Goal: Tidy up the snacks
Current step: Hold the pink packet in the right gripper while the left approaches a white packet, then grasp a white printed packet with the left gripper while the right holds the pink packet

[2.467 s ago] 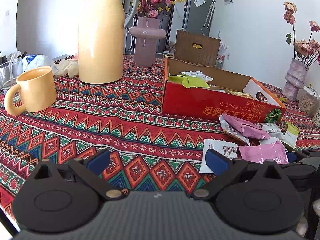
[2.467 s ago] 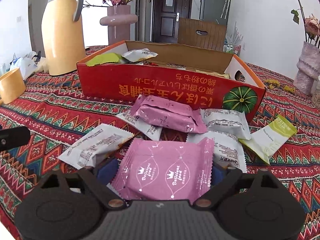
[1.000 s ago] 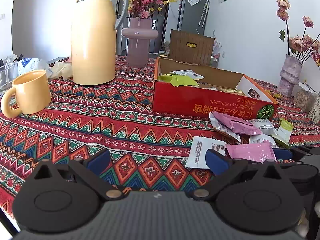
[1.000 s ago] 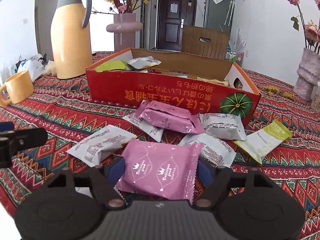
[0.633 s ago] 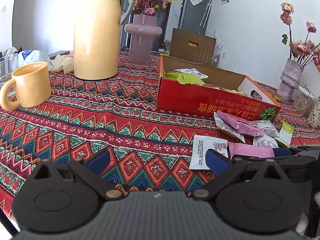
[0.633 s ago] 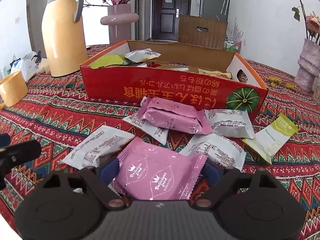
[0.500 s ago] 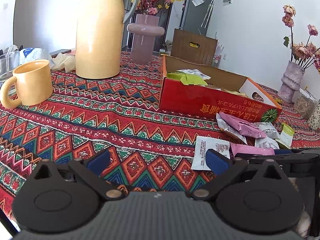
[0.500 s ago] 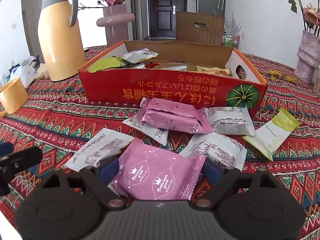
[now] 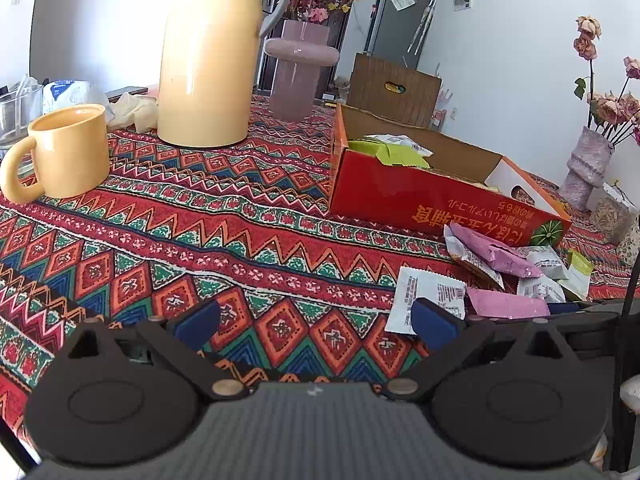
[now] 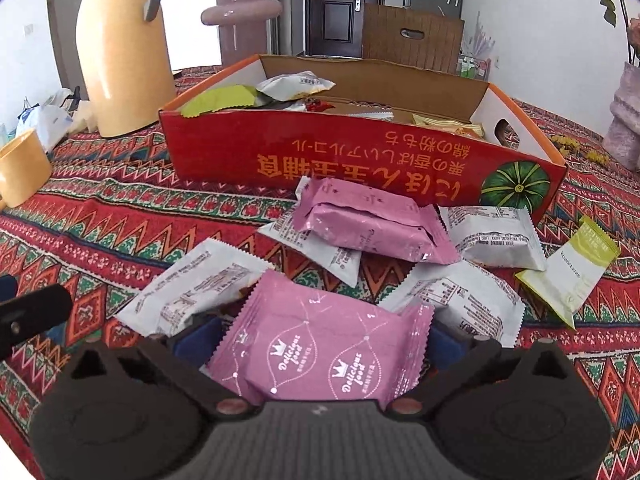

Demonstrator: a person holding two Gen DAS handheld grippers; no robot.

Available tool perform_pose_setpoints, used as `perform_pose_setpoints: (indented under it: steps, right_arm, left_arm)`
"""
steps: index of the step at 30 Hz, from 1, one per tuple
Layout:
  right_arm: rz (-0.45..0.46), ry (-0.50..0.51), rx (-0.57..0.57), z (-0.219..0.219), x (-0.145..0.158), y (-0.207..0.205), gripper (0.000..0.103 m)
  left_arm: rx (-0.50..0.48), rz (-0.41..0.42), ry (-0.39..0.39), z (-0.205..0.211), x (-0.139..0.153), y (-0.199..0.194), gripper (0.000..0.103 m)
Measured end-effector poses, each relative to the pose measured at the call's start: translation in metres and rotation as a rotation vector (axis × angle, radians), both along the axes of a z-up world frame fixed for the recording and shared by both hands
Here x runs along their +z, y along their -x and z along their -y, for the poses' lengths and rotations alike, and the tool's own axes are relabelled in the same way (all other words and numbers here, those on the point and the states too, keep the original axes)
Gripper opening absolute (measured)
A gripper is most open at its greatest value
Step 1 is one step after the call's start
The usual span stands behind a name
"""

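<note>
Pink and slick, the front snack packet [image 10: 320, 344] lies between the just-widened, unclamped jaws of the right gripper [image 10: 320, 340] before the red box [image 10: 360, 160], and may slip or drag the white packet [image 10: 192, 284] beneath it, while the left gripper [image 9: 316, 320] hangs spread and empty.

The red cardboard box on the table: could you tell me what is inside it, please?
Inside the red box lie a green packet, a white packet and a yellow one near its right end. The front wall hides the floor and anything lower.
</note>
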State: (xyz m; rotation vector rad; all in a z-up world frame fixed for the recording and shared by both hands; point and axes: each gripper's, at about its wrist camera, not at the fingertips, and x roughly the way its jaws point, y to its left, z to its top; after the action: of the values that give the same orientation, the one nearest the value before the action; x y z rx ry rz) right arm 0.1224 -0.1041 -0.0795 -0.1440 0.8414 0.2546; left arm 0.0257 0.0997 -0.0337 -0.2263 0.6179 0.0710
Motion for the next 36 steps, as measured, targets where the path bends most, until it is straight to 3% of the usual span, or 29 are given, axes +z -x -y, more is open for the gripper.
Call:
perform_pose_setpoints:
  steps: [9, 11, 13, 15, 21, 36]
  right_arm:
    - [0.029, -0.016, 0.028, 0.005, -0.001, 0.004, 0.102]
    - [0.039, -0.02, 0.038, 0.005, 0.001, 0.008, 0.094]
    - [0.054, -0.027, 0.047, 0.005, 0.004, 0.012, 0.073]
    - [0.064, -0.034, 0.051, 0.007, 0.005, 0.014, 0.07]
    - [0.103, -0.043, 0.051, 0.013, 0.003, 0.021, 0.064]
    - [0.147, -0.143, 0.026, 0.041, 0.009, 0.03, 0.063]
  left_arm:
    - [0.0, 0.0, 0.003, -0.001, -0.001, 0.001, 0.103]
    - [0.001, 0.001, 0.001, -0.001, 0.0, 0.002, 0.103]
    - [0.005, 0.0, -0.002, 0.0, 0.001, 0.003, 0.103]
    - [0.005, 0.002, -0.005, 0.001, 0.001, 0.004, 0.103]
    - [0.0, 0.008, -0.014, 0.004, 0.004, 0.007, 0.103]
    - [-0.047, -0.005, -0.062, 0.031, 0.008, 0.003, 0.103]
